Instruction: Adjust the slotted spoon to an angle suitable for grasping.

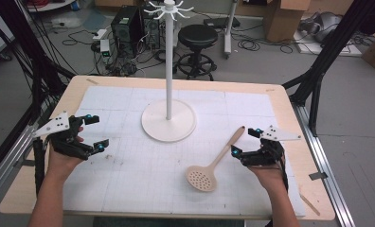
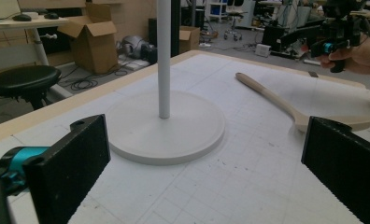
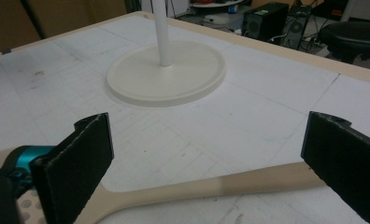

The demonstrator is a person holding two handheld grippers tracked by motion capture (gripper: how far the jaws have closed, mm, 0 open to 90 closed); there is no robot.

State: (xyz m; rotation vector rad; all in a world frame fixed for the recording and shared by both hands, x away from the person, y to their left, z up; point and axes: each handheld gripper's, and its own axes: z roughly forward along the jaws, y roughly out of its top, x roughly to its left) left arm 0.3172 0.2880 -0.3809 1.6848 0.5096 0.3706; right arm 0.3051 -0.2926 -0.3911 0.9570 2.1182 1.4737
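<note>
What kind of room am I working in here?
Likely a lab or workshop: loose cables on the grey floor, black computer towers, cardboard boxes, and a gridded white mat on the wooden table.

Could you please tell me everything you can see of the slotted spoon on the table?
The spoon is pale beige, wood or plastic by its look, with a long handle and a round, flat head full of small holes. It lies flat on the white gridded mat, right of the stand, head toward the person, handle angled away. The right gripper hovers open beside the handle, its fingers either side of it, not gripping. Only the mat touches it.
</note>
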